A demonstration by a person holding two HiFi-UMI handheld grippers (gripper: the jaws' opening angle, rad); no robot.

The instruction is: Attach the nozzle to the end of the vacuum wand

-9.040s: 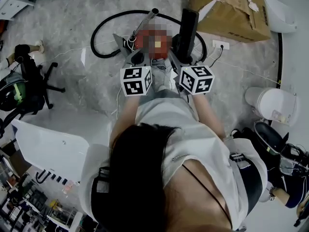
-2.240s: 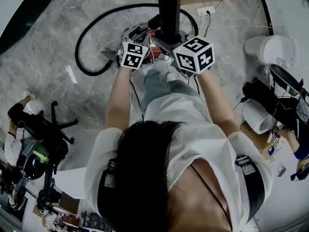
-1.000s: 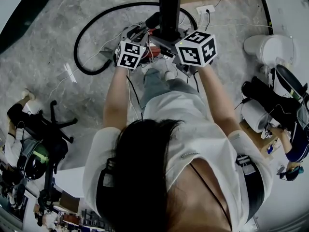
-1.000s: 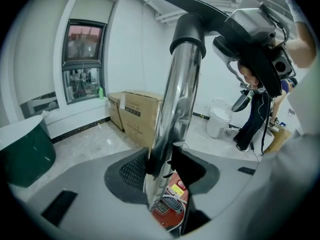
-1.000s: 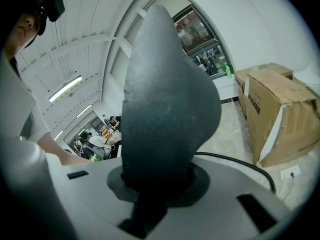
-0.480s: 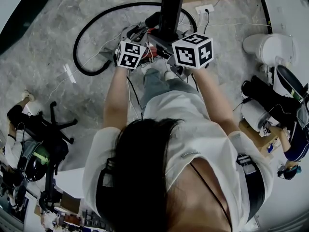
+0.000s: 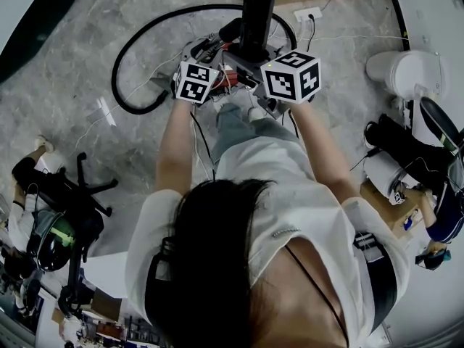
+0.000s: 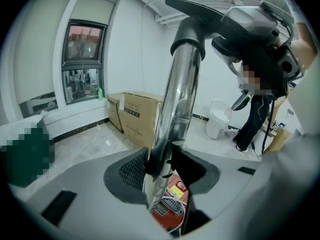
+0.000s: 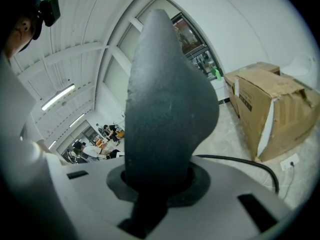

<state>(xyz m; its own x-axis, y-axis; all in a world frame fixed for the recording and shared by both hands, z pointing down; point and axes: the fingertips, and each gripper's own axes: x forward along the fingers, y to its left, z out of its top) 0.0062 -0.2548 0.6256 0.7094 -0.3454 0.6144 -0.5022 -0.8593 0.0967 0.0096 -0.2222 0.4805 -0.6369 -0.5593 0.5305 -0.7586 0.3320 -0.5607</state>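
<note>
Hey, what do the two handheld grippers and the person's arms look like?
The left gripper and right gripper each have pale grey fingers with dark pads, and each carries a white cube printed with black square markers. The person wears a white short-sleeved shirt.

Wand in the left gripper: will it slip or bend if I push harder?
Likely stiff: the wand is a straight metal tube. Its polished surface might slide in the left gripper. The nozzle at its tip probably adds leverage.

Likely a lab: office chair, cardboard boxes.
</note>
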